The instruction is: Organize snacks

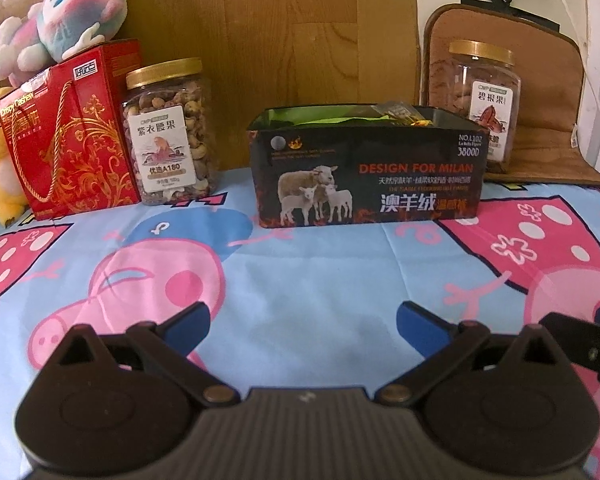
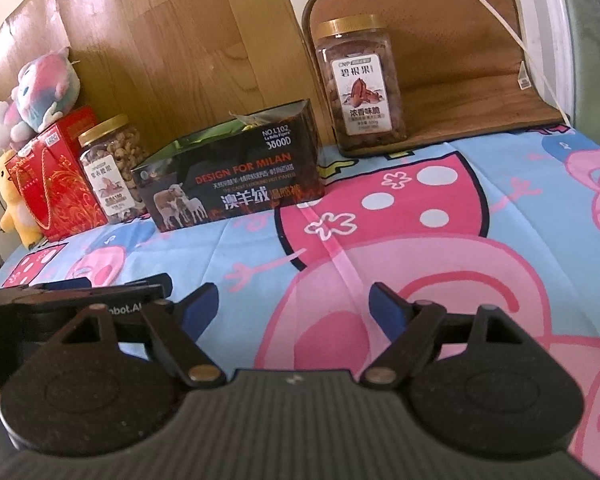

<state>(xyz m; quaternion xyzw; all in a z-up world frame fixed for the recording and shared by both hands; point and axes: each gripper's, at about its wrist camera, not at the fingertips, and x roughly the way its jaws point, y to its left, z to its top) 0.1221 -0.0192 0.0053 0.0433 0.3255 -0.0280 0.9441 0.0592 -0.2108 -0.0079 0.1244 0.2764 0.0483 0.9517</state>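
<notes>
A black open-top box [image 1: 366,176] printed with sheep stands mid-table and holds green and yellow snack packets [image 1: 396,114]; it also shows in the right wrist view [image 2: 236,178]. A cashew jar [image 1: 172,132] with a gold lid stands left of it [image 2: 112,168], next to a red gift bag [image 1: 74,132] [image 2: 54,178]. A pecan jar [image 1: 482,100] stands at the back right [image 2: 358,84]. My left gripper [image 1: 302,324] is open and empty, low over the cloth in front of the box. My right gripper [image 2: 296,308] is open and empty, to its right.
The table wears a blue cloth [image 1: 300,264] with pink pig prints. Plush toys [image 1: 60,16] sit on and beside the red bag. A brown cushion [image 2: 460,60] leans behind the pecan jar. A wooden board [image 1: 280,40] stands at the back.
</notes>
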